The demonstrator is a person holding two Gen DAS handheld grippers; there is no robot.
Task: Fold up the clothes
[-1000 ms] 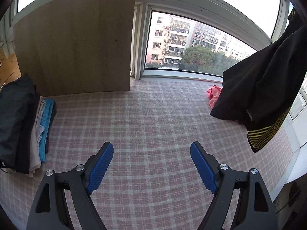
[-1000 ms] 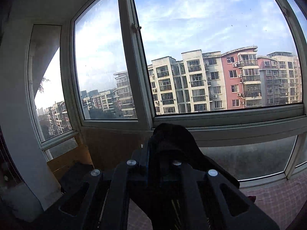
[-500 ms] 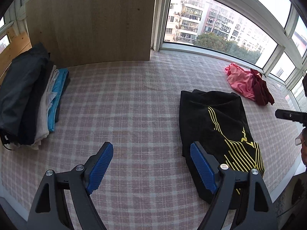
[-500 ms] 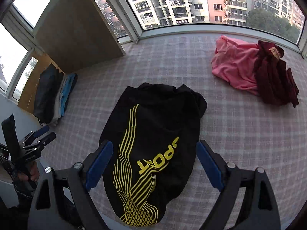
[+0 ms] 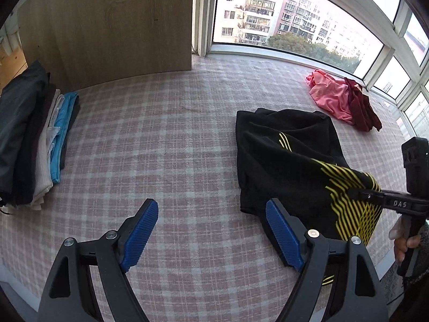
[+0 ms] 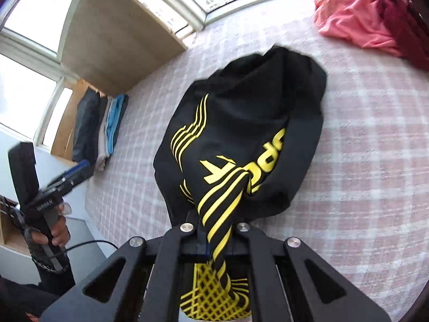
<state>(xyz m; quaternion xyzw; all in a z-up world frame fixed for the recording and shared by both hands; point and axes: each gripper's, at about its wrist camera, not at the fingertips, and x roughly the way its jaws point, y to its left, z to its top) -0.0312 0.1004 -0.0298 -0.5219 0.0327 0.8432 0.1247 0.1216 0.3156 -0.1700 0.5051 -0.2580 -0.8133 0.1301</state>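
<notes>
A: Item 1, black fabric T-shirt with yellow striped print (image 6: 241, 123) – lies crumpled on the pink-and-white checked cloth surface (image 5: 161, 139), near its front edge; printed hem bunched and lifted

B: Holder?

A: Right gripper (image 6: 214, 238), pressed together on that hem, pinching 1 twisted rope of fabric. Left gripper (image 5: 211, 230), blue pads spread wide, holding nothing, just beside the shirt's near left corner

B: Item 2?

A: Stack of folded dark, white and blue garments (image 5: 32, 145), far left, well apart. Item 3, loose pink garment (image 5: 329, 96) touching a crumpled dark red garment (image 5: 362, 107), by the window

B: Risks, as judged?

A: 1, a single-point pinch on a roped hem drags the body along, so creases deepen instead of flattening. 2, pulling toward the front edge may slide the shirt off. 3, the free gripper may catch 2 layers at the corner, spoiling the spread
</notes>
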